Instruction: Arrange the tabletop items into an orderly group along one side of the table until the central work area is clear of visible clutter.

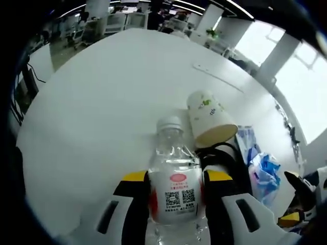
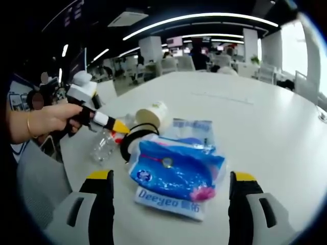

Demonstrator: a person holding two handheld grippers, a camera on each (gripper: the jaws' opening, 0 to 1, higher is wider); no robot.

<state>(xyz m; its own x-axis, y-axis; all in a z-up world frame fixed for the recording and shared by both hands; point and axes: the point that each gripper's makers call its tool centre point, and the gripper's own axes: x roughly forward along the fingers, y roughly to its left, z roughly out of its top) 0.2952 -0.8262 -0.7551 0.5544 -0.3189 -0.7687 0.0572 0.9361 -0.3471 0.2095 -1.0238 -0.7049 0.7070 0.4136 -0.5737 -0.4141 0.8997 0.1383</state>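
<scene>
Yellow-tipped jaws of the left claw [image 1: 176, 191] press both sides of a clear plastic water bottle [image 1: 173, 173] at the bottom centre of the left gripper view; its smooth body carries a white label with two printed codes and a white ribbed cap on top. Just beyond it, toward the centre right, a white paper cup with a leafy print [image 1: 209, 120] lies on its side, mouth facing the camera, resting against a black looped cable [image 1: 225, 153]. Crinkled blue plastic packs [image 1: 260, 166] sit at the right edge.

Lower in the right gripper view, the right claw [image 2: 171, 189] stands wide apart with nothing between its jaws, a glossy blue tissue pack lettered "Deeyeo" [image 2: 176, 171] lying just ahead of it. Behind the pack come the cable, the cup and the bottle, clustered left of centre on the smooth white worktop [image 2: 265, 122], where a hand [image 2: 48, 120] grips the left claw's handle.
</scene>
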